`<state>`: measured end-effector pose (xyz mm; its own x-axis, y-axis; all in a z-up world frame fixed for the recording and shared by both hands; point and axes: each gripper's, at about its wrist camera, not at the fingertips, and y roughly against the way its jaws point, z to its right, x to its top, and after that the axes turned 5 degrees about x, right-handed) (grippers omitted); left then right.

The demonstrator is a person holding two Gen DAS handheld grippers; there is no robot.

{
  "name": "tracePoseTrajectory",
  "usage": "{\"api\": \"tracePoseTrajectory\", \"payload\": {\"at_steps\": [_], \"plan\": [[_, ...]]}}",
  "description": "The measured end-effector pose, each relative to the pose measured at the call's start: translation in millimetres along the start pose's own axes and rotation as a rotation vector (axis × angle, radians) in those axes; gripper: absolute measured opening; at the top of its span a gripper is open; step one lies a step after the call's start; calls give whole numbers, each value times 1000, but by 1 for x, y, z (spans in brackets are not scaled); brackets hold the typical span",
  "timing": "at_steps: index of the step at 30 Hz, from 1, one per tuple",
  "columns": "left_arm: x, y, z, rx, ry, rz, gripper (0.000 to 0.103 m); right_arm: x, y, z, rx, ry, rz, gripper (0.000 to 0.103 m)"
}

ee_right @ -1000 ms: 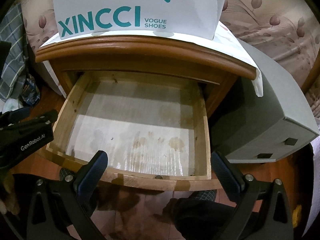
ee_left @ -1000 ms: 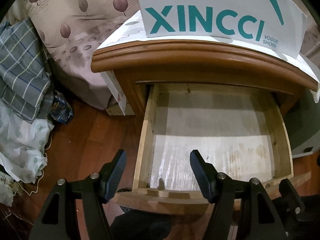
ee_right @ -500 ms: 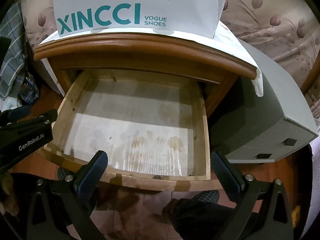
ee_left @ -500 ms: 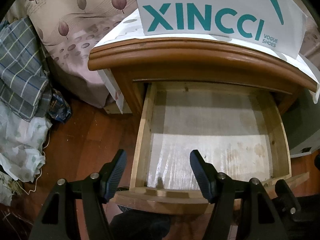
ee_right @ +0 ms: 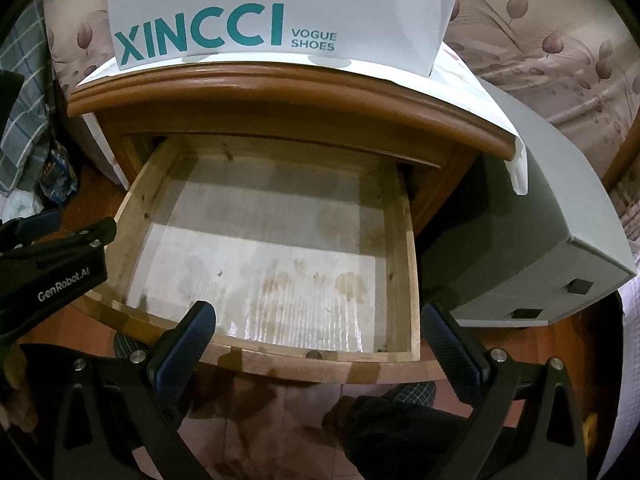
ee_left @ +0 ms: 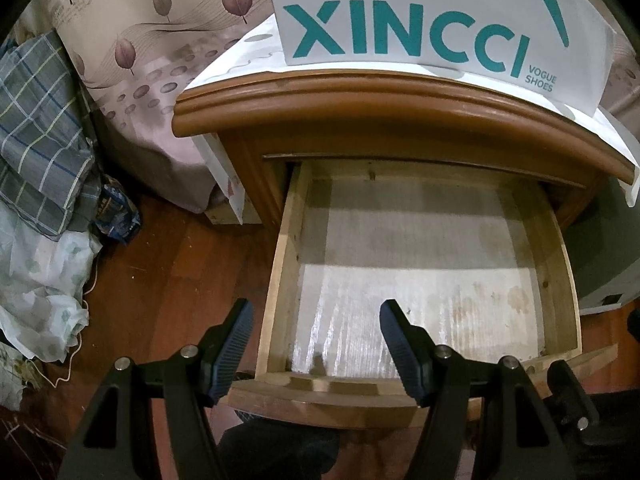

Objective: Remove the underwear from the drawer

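Note:
The wooden drawer (ee_left: pixel 280 280) of the nightstand (ee_left: pixel 360 96) stands pulled out, and its pale stained bottom (ee_right: pixel 260 248) lies bare; I see no underwear in it. My left gripper (ee_left: pixel 316 340) hovers open above the drawer's front left corner, nothing between its fingers. In the right wrist view the drawer (ee_right: pixel 400 248) fills the middle. My right gripper (ee_right: pixel 320 340) hangs open and wide over the drawer's front edge, holding nothing. The left gripper's body (ee_right: pixel 52 264) shows at that view's left edge.
A white shoe box (ee_left: pixel 420 20) marked XINCCI sits on the nightstand top. Checked cloth (ee_left: pixel 36 120) and pale fabric (ee_left: pixel 36 288) are heaped on the wooden floor to the left. A grey box (ee_right: pixel 540 240) stands right of the nightstand. A person's legs (ee_right: pixel 400 420) are below the drawer front.

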<state>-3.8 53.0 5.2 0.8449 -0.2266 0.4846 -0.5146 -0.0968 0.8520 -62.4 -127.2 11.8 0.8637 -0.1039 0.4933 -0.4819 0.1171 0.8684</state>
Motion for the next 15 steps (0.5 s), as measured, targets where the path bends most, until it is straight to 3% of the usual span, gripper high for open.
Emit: {"api": "tracePoseTrajectory", "payload": {"at_steps": [15], "plan": [[1,-3,5,-6,-8,-5,67,2,-2,0,-3,3,-1,101]]}}
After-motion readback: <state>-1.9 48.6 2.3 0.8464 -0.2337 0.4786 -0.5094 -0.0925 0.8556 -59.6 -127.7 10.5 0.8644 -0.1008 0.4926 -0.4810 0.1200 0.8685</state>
